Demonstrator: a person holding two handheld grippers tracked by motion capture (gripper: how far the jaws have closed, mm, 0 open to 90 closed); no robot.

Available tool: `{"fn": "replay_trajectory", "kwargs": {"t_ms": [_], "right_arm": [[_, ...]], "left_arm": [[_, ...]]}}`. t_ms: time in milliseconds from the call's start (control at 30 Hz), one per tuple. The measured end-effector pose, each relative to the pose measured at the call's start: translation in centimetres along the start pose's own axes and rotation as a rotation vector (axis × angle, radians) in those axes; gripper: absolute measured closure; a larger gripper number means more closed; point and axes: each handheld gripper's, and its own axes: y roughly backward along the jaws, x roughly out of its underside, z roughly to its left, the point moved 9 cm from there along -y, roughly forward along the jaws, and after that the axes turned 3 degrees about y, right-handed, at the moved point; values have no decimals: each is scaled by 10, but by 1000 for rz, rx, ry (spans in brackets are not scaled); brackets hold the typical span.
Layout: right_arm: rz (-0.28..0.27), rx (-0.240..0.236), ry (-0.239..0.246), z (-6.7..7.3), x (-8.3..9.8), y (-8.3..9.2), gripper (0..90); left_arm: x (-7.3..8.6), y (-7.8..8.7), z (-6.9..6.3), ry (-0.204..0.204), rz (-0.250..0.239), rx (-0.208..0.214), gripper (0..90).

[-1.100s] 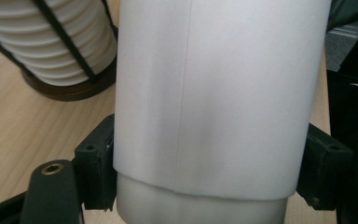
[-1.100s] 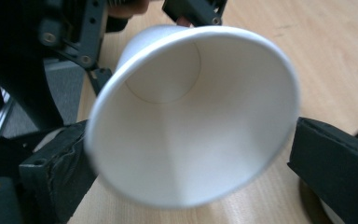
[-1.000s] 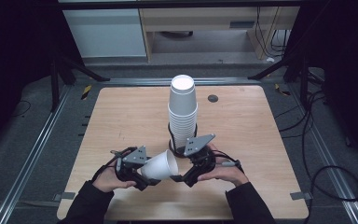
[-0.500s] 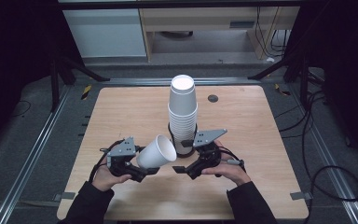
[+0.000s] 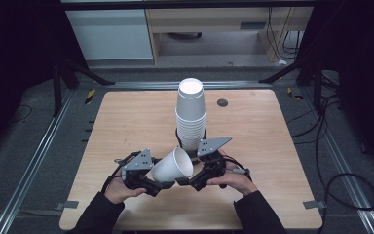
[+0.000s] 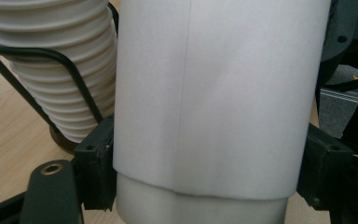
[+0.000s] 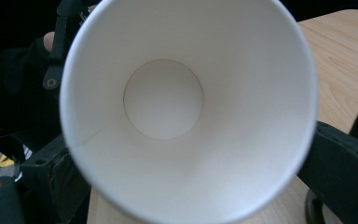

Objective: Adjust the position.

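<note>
The left tongs pinch a single white paper cup near its base, the pads pressed against its wall on both sides in the left gripper view, so the cup lies tilted above the table with its open mouth turned up and toward the right. To do this step well, I judge the left hand should keep a light squeeze, firm enough that the cup does not slip but not so hard that the thin wall buckles, and hold the cup steady while the other hand works at the rim. The cup sits between the two hands, just in front of the tall stack of cups standing in its black wire holder at mid-table. The right tongs meet the cup at its mouth: in the right gripper view the rim fills the space between the jaws, which stand on either side of it, but whether the pads press on the rim or merely flank it I cannot tell.
</note>
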Motion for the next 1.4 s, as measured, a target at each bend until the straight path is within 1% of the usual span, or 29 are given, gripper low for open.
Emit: {"fn": "replay_trajectory", "kwargs": {"t_ms": [100,300,333,700,800,967,1133,1300,1400], "right_arm": [[8,-7,0,1,1,-2,39],[4,-23,-15,2,2,-5,37],[2,-29,-18,3,2,-5,37],[14,-42,-17,4,5,-6,61],[18,-42,-16,4,6,-6,65],[20,-43,-13,4,6,-6,68],[22,-41,-4,5,5,-5,70],[15,-31,2,3,3,1,70],[8,-19,9,1,0,6,70]], "left_arm": [[1,-2,-2,-5,8,4,221],[2,-5,-5,-11,16,8,221],[2,-6,-5,-19,18,4,222],[4,-7,-5,-30,35,6,220],[5,-8,-5,-36,39,5,218],[5,-8,-6,-31,41,12,213],[4,-7,-6,-33,39,7,201],[3,-4,-5,-29,32,-2,183],[4,-2,-2,-29,36,-10,173]]}}
